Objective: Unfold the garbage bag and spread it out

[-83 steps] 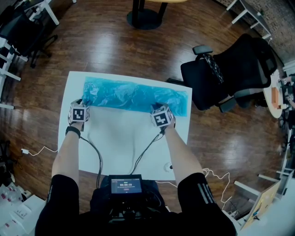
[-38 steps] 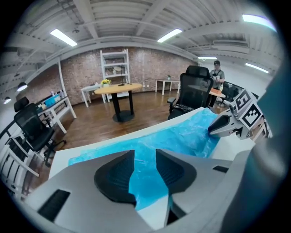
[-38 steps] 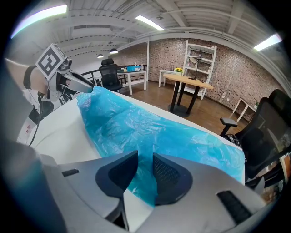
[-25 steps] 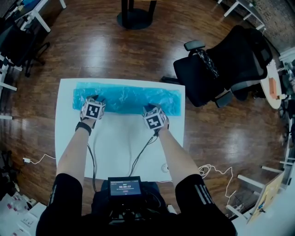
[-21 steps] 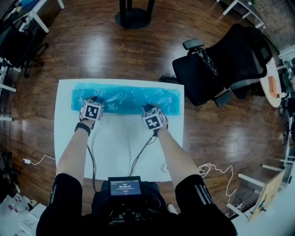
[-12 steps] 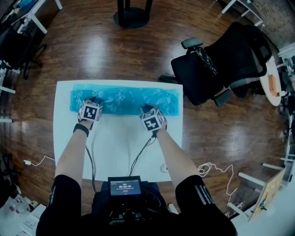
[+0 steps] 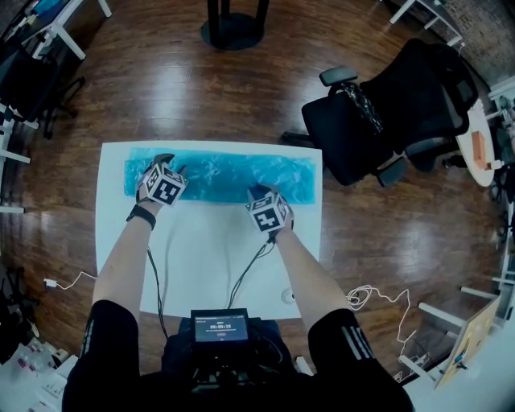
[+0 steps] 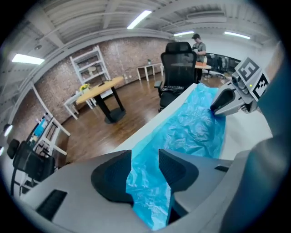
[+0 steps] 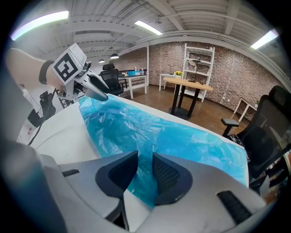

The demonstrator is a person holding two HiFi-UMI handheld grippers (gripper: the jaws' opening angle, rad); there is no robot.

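Note:
A blue garbage bag [image 7: 225, 173] lies as a long crumpled strip across the far half of the white table [image 7: 209, 257]. My left gripper [image 7: 161, 163] is over the bag's left part. In the left gripper view the left gripper's [image 8: 144, 154] jaws stand apart, with a wrinkled fold of the bag [image 8: 195, 127] running up between them. My right gripper [image 7: 256, 193] rests at the bag's near edge, right of the middle. In the right gripper view the right gripper's [image 9: 144, 160] jaws show a narrow gap, with the edge of the bag [image 9: 182, 136] and bare table in it.
A black office chair [image 7: 386, 113] stands close to the table's far right corner. A round table base [image 7: 233, 16] sits on the wood floor beyond. Cables run from both grippers to a screen unit [image 7: 219, 326] at my waist. A small round object [image 7: 286, 296] lies near the table's front edge.
My left gripper has moved away from me, from the bag's near edge onto the bag, and has rolled. The right gripper has stayed where it was.

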